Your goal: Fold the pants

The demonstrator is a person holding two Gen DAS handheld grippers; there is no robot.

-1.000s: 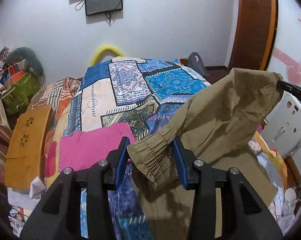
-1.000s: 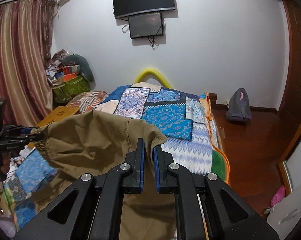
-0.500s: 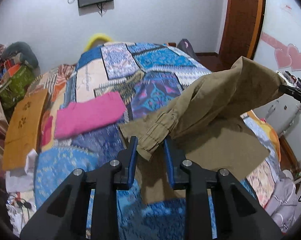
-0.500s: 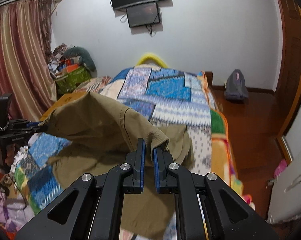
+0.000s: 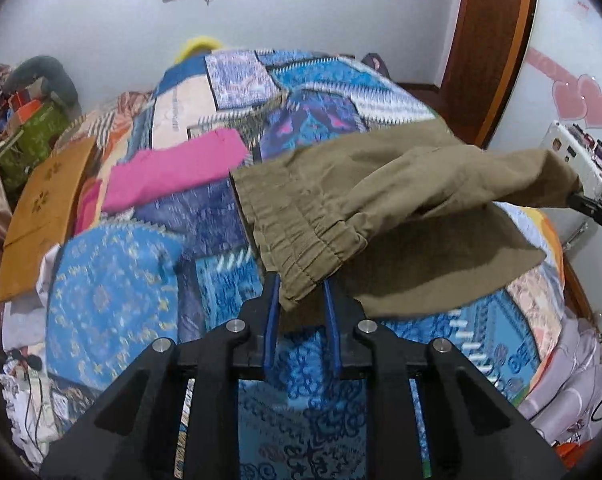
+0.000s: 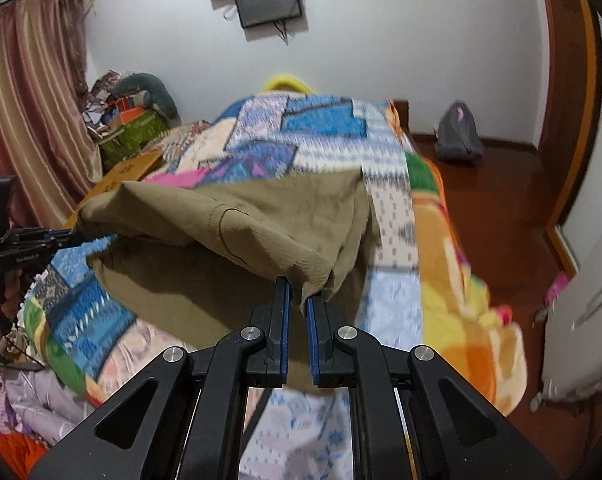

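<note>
Now I hold the olive-khaki cotton pants with the gathered elastic cuff slung between my two tools above the patchwork quilt in blues, creams and oranges. My left gripper has the ribbed cuff corner between its blue pads; the jaws are closing, and the cloth already fills the gap from pad to pad. My right gripper is clamped fast on the opposite end of the folded leg, a pinch of fabric caught between its fingers.

Seen from my left wrist, the garment's long axis runs from the cuff at 6 o'clock out to 3 o'clock, where the right tool's black tip bites the far corner. Seen from my right wrist, it runs from 6 o'clock to 9 o'clock, where the left tool grips. A lower layer of the pants lies flat on the quilt beneath the raised span. A folded bright-pink cloth rests near 10 o'clock, apart from the pants. Both hands are equally engaged; I judge that the lifted layer wants lowering evenly onto the flat one.
</note>
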